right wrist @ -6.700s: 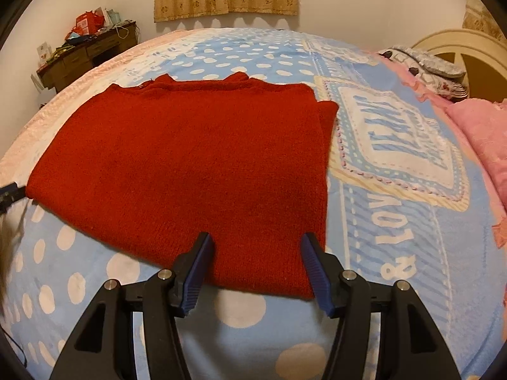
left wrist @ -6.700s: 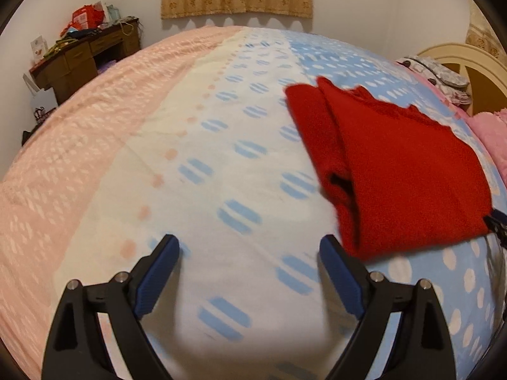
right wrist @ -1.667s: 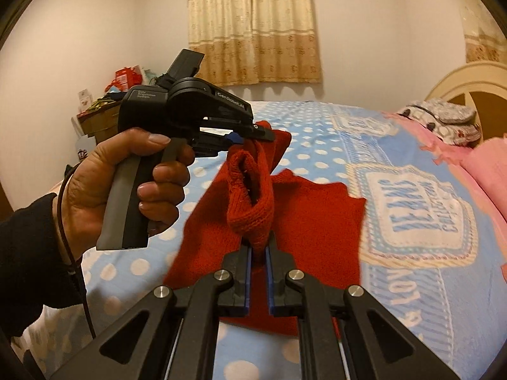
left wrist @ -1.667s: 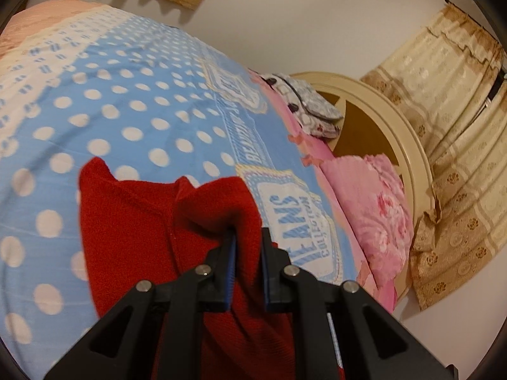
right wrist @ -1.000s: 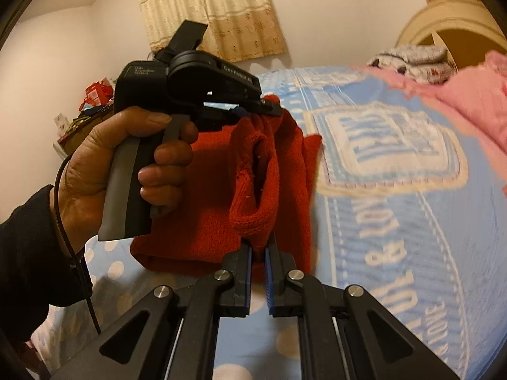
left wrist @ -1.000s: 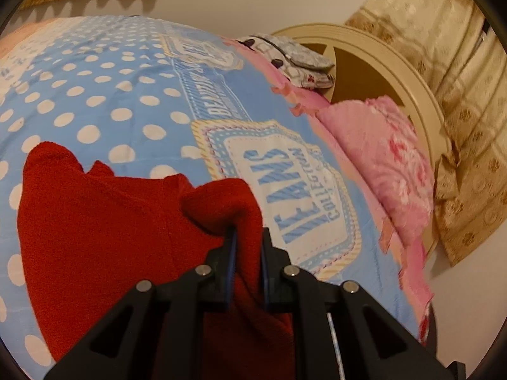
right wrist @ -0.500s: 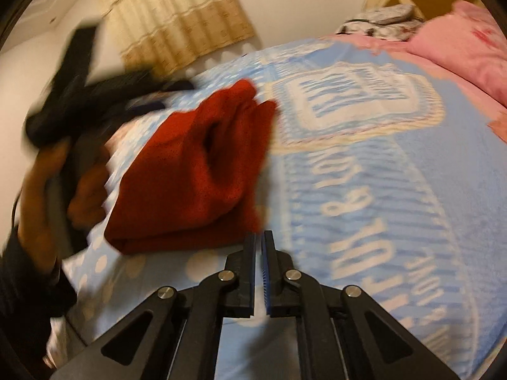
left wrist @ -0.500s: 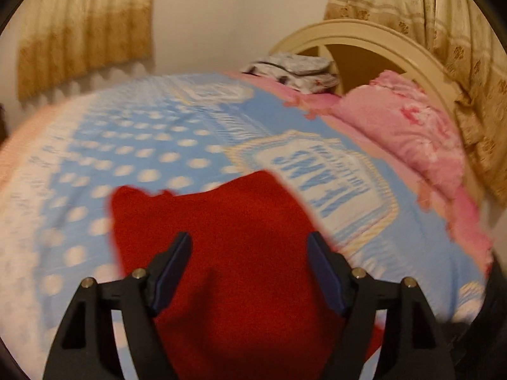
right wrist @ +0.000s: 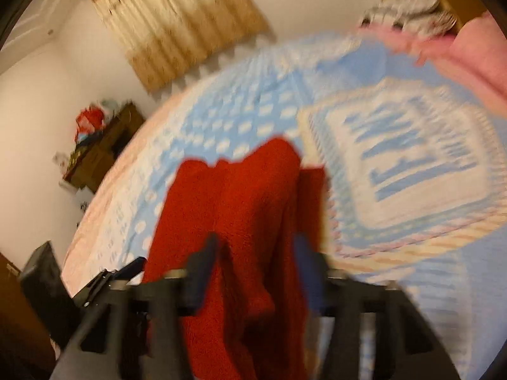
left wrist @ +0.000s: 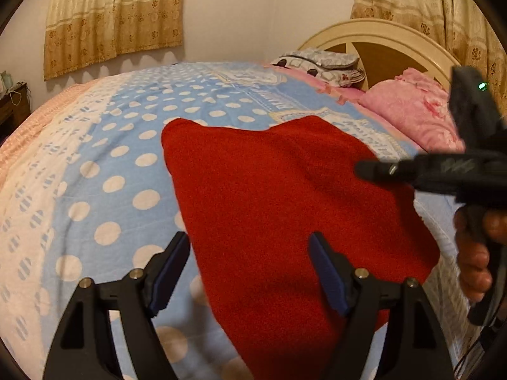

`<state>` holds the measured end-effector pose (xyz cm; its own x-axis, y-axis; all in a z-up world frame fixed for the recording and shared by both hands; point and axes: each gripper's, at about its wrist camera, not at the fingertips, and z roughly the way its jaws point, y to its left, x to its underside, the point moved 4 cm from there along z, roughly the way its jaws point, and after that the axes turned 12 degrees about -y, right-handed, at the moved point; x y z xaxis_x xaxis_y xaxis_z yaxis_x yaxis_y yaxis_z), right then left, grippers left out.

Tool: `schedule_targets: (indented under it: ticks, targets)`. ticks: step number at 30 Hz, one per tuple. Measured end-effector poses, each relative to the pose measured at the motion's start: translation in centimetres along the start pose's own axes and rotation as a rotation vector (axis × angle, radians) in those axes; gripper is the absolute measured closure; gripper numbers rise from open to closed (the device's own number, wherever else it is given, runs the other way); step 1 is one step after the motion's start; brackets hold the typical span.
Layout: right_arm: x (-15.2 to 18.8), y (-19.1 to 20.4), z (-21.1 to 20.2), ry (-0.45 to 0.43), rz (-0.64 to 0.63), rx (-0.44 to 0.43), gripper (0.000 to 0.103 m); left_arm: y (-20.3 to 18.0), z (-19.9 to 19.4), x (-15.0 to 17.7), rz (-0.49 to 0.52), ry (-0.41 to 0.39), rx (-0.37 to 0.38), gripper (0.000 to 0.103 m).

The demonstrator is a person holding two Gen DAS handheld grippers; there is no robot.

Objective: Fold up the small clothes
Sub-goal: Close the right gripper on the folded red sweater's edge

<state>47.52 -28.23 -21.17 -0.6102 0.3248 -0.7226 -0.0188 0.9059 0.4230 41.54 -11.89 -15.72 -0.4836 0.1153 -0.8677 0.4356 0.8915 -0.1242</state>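
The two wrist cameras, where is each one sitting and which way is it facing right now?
Left wrist: on the left gripper, angled down over the bed; its opening jaws straddle the red sweater; the other hand shows.
Right wrist: on the right gripper, blurred, tilted; jaws opening above the sweater.
Shared: sweater, bed, curtain, pink pillow.

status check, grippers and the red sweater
Left gripper opening, nothing gripped, over the sweater's near edge. Right gripper opening, blurred, no pinch seen. Sweater folded, flat on bed. Nothing in the way.
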Motion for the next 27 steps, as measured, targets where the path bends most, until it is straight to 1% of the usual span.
schedule_targets:
  ticks: [1,4,6,8,10,12,14,17,19,21,22,24,26,27]
  targets:
    - [0.5,0.0,0.5,0.011,-0.009,0.01,0.09,0.1,-0.1,0.2,-0.003,-0.004,0.003,0.018]
    - [1.7,-0.7,-0.7,-0.02,-0.034,0.063,0.093,0.4,-0.3,0.3,-0.026,-0.012,0.019,0.011]
    - [2.7,-2.1,-1.7,-0.041,-0.03,0.105,0.094,0.1,-0.2,0.5,-0.019,-0.011,0.018,0.009]
    - [3.4,-3.7,-1.6,-0.032,0.008,0.11,0.094,-0.4,0.2,0.7,0.004,-0.002,0.008,0.007]
    - [3.4,-4.2,-1.4,-0.03,0.024,0.092,0.094,-0.7,0.4,0.8,0.027,0.01,-0.006,0.004]
    - [2.9,-3.8,-1.7,-0.044,0.012,0.098,0.089,-0.6,0.4,1.0,0.021,0.015,-0.009,0.002]
    - [2.0,-2.6,-2.6,-0.082,-0.024,0.115,0.071,-0.1,0.6,1.1,-0.001,0.026,-0.006,0.001]
    - [0.8,0.1,-4.0,-0.148,-0.086,0.105,0.06,0.1,0.7,1.3,-0.018,0.036,0.001,0.001]
    - [0.4,2.7,-4.5,-0.184,-0.16,0.09,0.059,0.0,0.6,1.3,-0.015,0.035,-0.001,0.0]
    - [0.6,4.8,-4.3,-0.179,-0.219,0.051,0.059,0.0,0.6,1.3,-0.013,0.035,-0.001,0.0]
    - [1.1,5.8,-3.8,-0.152,-0.247,0.025,0.059,0.0,0.6,1.4,-0.015,0.035,-0.001,0.0]
    - [1.9,6.6,-2.8,-0.11,-0.284,0.011,0.059,-0.1,0.6,1.4,-0.018,0.037,-0.002,0.0]
    - [2.9,6.4,-1.9,-0.073,-0.308,0.048,0.059,-0.1,0.6,1.4,-0.022,0.04,0.002,0.0]
    - [3.3,5.9,-1.6,-0.051,-0.296,0.066,0.059,-0.1,0.6,1.4,-0.023,0.042,0.006,0.0]
